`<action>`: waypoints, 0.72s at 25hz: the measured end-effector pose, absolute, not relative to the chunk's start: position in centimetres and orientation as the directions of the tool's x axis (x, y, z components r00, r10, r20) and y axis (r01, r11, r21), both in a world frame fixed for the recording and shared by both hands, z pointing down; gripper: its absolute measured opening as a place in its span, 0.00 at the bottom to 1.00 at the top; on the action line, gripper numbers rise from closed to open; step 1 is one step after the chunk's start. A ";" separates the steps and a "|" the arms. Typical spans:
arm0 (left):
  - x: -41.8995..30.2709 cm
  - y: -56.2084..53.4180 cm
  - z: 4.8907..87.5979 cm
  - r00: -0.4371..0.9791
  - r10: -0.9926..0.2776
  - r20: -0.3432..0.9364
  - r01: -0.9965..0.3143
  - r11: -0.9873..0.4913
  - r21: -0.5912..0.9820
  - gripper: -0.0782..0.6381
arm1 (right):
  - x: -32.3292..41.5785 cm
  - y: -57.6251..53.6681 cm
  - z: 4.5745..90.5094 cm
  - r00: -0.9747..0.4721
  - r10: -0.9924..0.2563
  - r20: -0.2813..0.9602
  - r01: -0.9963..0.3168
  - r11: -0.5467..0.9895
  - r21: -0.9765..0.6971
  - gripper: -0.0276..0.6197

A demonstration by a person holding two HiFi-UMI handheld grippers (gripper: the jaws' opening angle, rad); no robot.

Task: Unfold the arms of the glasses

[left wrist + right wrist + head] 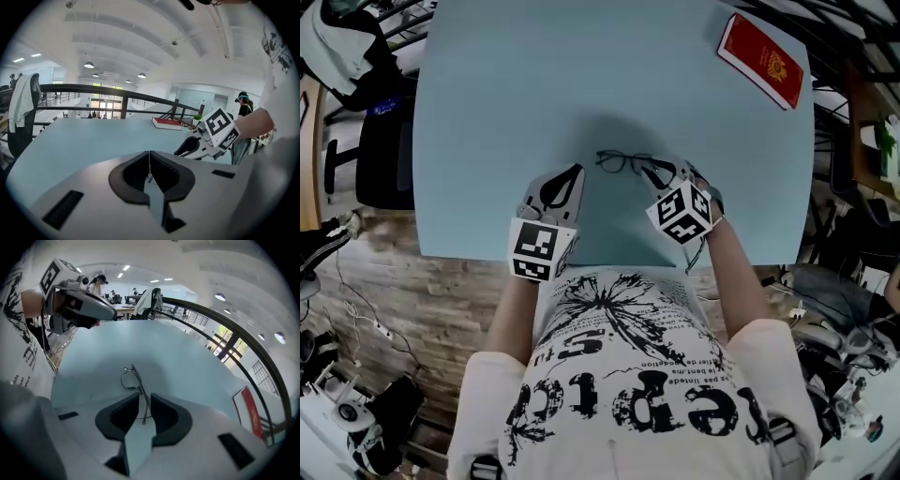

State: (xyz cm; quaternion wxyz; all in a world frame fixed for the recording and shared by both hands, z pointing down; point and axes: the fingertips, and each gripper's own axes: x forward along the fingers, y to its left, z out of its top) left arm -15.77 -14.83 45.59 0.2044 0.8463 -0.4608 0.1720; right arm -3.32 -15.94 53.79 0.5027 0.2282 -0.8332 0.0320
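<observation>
Scene: head view looks steeply down on a pale blue table (487,112), with a person's two forearms reaching in from 6 o'clock, one gripper in each hand
Glasses: thin dark wire-rimmed glasses (623,162) lie flat on the table near the middle of its near half, lenses side by side
Right gripper: the right gripper (654,173) points down at the table, and its tips sit at the glasses' 4 o'clock end, right up against the frame
Right claw state: in the right gripper view the right gripper (144,397) has its jaws narrowly apart, with bare table showing in the gap; the pads do not press on anything
Glasses against right claw: in that view the glasses (132,379) lie at 12 o'clock from the jaws; one thin arm runs back from the frame into the gap and ends between the two dark pads
Left gripper: the left gripper (575,172) is just beside the glasses, which lie at its 2 o'clock; a little bare table separates them
Left claw state: in the left gripper view the left gripper (149,153) has its jaws together, the pads meeting in a thin line with only table beyond
Other arm of the glasses: too fine to tell whether it is folded
Red booklet: a red booklet (762,58) with a gold emblem lies at the table's 1 o'clock corner, well apart from both grippers
Surroundings: wooden floor and cables around the table
</observation>
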 end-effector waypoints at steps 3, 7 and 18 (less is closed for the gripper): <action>-15.8 -15.2 46.6 0.522 -0.694 0.496 -0.845 -0.497 0.195 0.14 | -3.5 -16.4 55.0 -0.364 -0.307 0.879 -0.350 0.920 0.177 0.18; -15.4 -15.4 47.9 0.520 -0.679 0.518 -0.845 -0.499 0.194 0.14 | -3.6 -16.5 56.5 -0.332 -0.257 0.908 -0.259 0.950 0.174 0.18; -15.0 -14.8 49.4 0.493 -0.674 0.550 -0.861 -0.468 0.199 0.14 | -2.7 -16.6 58.0 -0.317 -0.199 0.927 -0.158 0.975 0.156 0.12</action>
